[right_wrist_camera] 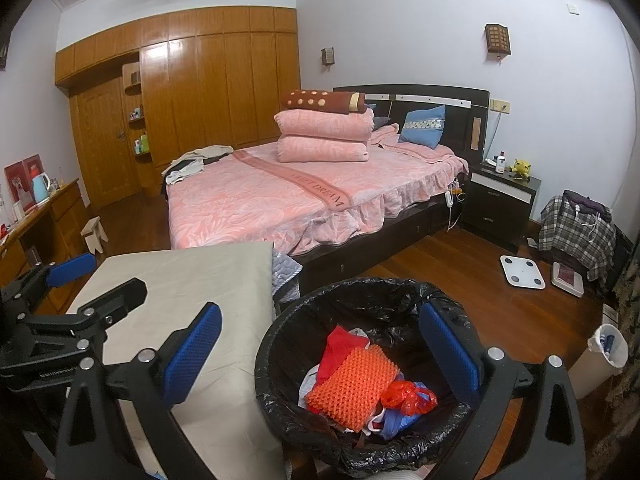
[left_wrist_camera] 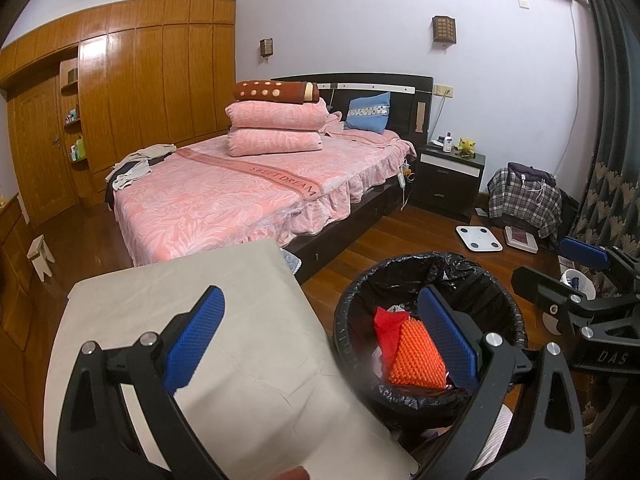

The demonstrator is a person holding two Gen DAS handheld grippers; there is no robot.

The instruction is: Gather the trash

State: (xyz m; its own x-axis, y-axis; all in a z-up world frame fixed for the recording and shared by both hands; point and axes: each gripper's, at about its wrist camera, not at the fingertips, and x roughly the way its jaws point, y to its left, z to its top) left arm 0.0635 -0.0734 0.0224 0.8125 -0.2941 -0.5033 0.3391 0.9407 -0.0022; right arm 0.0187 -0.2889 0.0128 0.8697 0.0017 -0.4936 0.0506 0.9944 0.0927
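Trash: in the left wrist view, an orange bumpy pad [left_wrist_camera: 416, 356] and red scrap [left_wrist_camera: 386, 326] lie inside the black-lined bin [left_wrist_camera: 348, 312], which stands on the floor just beside the cloth-covered table [left_wrist_camera: 200, 300].
Left gripper [left_wrist_camera: 320, 344]: jaws wide, holding nothing, 1 finger over the table, 1 over the bin.
Trash, right wrist view: the pad sits on top of the pile, with a crinkled red bag [right_wrist_camera: 408, 396] and pale scraps beside it.
Right gripper [right_wrist_camera: 320, 354]: jaws wide, empty.
Handling: likely light, soft and compressible; the film is slippery, so pinch a bunched fold. The pad's edge offers the firmest hold.
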